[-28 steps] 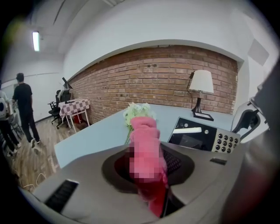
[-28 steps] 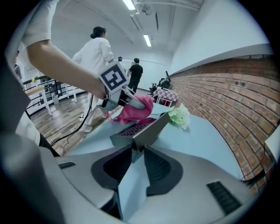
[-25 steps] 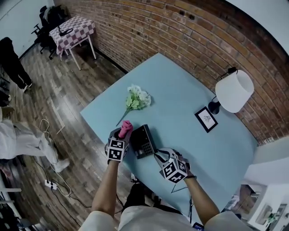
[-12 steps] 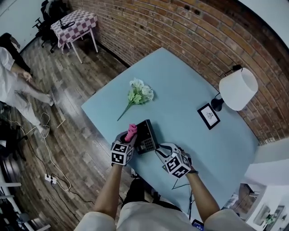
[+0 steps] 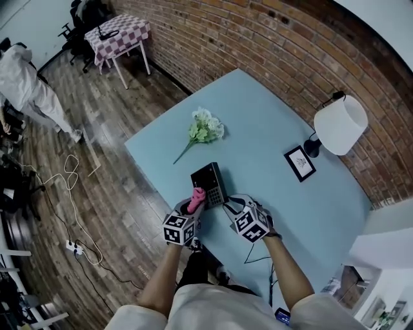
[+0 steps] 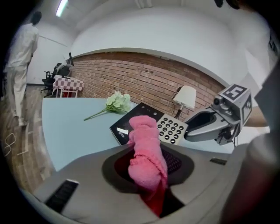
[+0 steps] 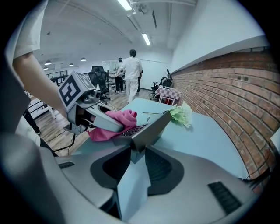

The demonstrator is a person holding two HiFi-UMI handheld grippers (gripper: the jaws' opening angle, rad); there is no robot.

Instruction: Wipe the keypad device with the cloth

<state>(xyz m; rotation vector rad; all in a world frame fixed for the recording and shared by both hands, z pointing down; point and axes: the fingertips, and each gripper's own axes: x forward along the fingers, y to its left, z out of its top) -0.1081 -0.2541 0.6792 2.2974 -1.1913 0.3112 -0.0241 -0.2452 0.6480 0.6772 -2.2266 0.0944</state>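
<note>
Cloth (image 5: pixel 197 198) has moved to the keypad device's (image 5: pixel 208 180) near end.

This is an open office floor with a home-like corner staged in it. Ahead of the right gripper (image 5: pixel 227 206), a brick wall (image 5: pixel 271 38) backs a blue table (image 5: pixel 258 116) holding a lamp (image 5: pixel 340 126), a picture frame (image 5: pixel 300 163) and flowers (image 5: pixel 205 127). Far left of the left gripper (image 5: pixel 195 203) are a wood floor (image 5: pixel 110 148), office chairs (image 5: pixel 80 16) and loose cables (image 5: pixel 68 193). Strip lights (image 7: pixel 145 39) run overhead.
</note>
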